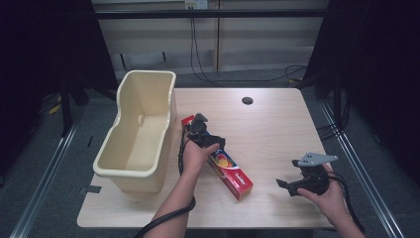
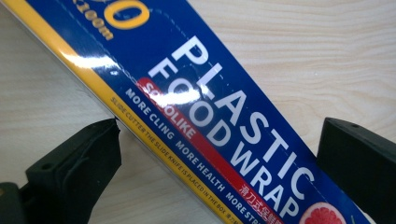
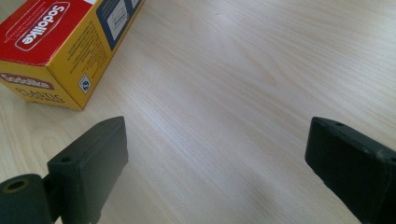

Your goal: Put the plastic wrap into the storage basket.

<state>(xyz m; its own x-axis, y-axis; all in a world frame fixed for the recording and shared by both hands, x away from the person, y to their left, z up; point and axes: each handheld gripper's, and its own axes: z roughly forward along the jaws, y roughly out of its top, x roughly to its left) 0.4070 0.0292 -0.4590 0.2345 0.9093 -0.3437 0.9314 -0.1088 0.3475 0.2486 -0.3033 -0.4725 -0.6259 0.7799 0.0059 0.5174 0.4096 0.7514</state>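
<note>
While both grippers' jaws stand apart, the food wrap box (image 1: 218,158) lies on the pale wooden table (image 1: 267,129)

High view is looking down and forward over the whole desk (image 1: 277,124); left gripper view is sitting very close above the plastic wrap box (image 2: 224,126); right gripper view is facing low across the desk, sharing that box's end.
</note>
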